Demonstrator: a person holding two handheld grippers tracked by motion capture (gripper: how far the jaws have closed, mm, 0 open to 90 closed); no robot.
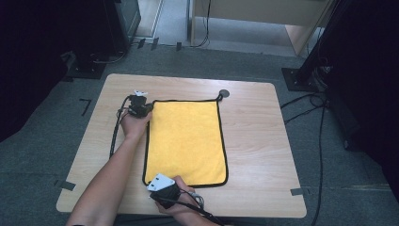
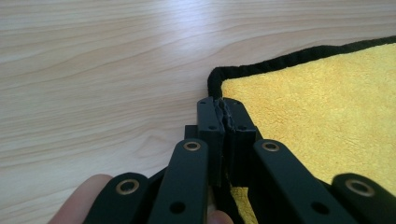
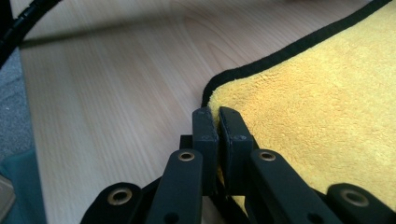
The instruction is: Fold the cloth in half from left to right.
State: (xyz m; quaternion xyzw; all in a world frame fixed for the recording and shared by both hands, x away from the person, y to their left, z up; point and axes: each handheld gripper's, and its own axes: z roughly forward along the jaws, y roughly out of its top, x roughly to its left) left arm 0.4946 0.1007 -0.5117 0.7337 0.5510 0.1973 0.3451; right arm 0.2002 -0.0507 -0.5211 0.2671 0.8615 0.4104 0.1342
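Observation:
A yellow cloth (image 1: 186, 141) with a black hem lies flat on the wooden table (image 1: 263, 141), its long side running away from me. My left gripper (image 1: 149, 107) sits at the cloth's far left corner. In the left gripper view the left gripper (image 2: 223, 109) is shut on the black hem of the cloth (image 2: 327, 107) right at that corner. My right gripper (image 1: 155, 184) is at the near left corner. The right gripper (image 3: 217, 119) pinches the yellow edge of the cloth (image 3: 317, 107) between its jaws.
A small dark round disc (image 1: 224, 93) lies on the table by the cloth's far right corner, where a black loop sticks out. Bare wood stretches to the right of the cloth. Cables (image 1: 306, 106) and a black stand base (image 1: 301, 77) are on the floor at the right.

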